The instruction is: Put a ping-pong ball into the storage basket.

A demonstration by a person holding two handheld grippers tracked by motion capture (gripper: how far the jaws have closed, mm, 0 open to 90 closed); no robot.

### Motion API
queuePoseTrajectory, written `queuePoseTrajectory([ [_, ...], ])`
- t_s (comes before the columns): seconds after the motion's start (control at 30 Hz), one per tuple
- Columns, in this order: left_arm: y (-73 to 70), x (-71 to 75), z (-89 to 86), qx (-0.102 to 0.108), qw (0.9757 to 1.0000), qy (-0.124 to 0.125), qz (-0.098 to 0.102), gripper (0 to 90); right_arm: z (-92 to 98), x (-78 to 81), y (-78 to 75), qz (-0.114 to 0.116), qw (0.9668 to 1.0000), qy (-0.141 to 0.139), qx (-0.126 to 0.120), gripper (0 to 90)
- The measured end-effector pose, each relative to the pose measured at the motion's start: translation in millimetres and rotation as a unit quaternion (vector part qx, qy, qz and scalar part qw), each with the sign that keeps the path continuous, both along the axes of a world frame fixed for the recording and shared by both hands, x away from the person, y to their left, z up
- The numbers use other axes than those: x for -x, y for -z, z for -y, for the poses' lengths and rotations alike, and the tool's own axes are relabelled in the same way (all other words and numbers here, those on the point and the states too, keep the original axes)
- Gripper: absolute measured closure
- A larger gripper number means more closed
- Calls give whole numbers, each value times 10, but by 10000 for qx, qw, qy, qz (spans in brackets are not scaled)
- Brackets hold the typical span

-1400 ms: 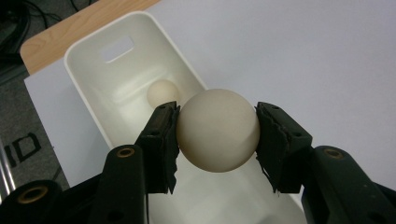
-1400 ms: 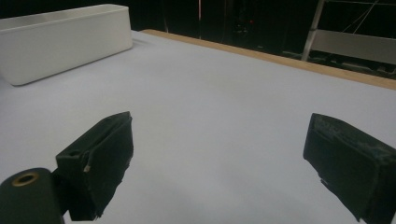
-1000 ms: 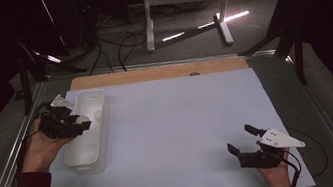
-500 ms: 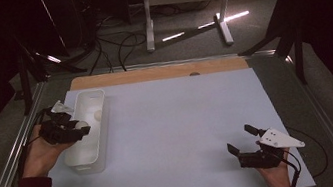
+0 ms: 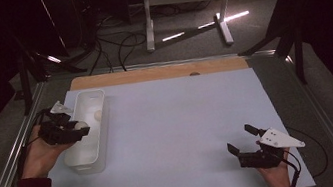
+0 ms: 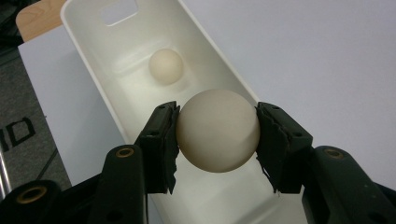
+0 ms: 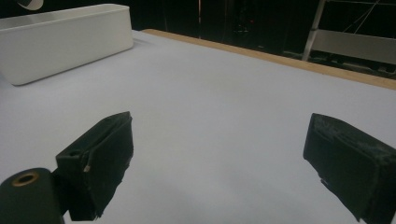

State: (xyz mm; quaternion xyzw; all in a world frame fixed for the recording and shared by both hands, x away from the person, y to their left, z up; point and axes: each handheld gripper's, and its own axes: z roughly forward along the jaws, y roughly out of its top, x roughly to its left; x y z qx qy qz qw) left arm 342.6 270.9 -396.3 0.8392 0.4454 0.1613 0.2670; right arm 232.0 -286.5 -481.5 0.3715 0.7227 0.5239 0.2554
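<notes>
1. A cream-coloured ball point(image 6: 217, 130) is gripped between the two black jaws of the left gripper point(image 6: 217, 135), the pads being pressed against its opposite sides.
2. The held ball is poised just above the open white bin point(image 6: 112, 88), over the end of the bin nearer the person.
3. A second, smaller-looking ball point(image 6: 166, 66) is seen lying on the floor of the bin, towards its far end and well apart from the held one.
4. In the high view, the left gripper point(image 5: 75, 131) is carried over the bin's left rim point(image 5: 94, 158), with the bin set along the left edge of the pale blue mat point(image 5: 179, 122).
5. The right gripper point(image 5: 243, 139) is held well apart from the bin, near the mat's opposite, near corner, its jaws spread wide with nothing between them.
6. A strip of wooden board point(image 5: 151, 73) is visible beyond the bin, along the mat's far edge.
</notes>
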Motion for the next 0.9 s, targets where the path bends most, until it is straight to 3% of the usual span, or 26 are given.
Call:
queuePoseTrajectory([
  [0.07, -6, 8, -7, 71, 9999, -69, 108, 442, -1, 1, -2, 0, 10000, 5, 2, 81],
  [0.17, -14, -4, -5, 102, 9994, -271, 173, 147, -1, 0, -1, -3, 10000, 5, -1, 81],
  [0.3, -25, -4, 15, 130, 9996, -193, 178, 11, -2, -1, 0, 3, 10000, 1, 11, 81],
  [0.6, -79, 11, 44, 330, 9986, -132, 383, 1, -2, -1, -2, 6, 10000, -3, 20, 81],
  [0.9, -106, 33, 103, 399, 9978, -77, 518, 1, -6, 1, -3, 2, 10000, 3, 24, 81],
])
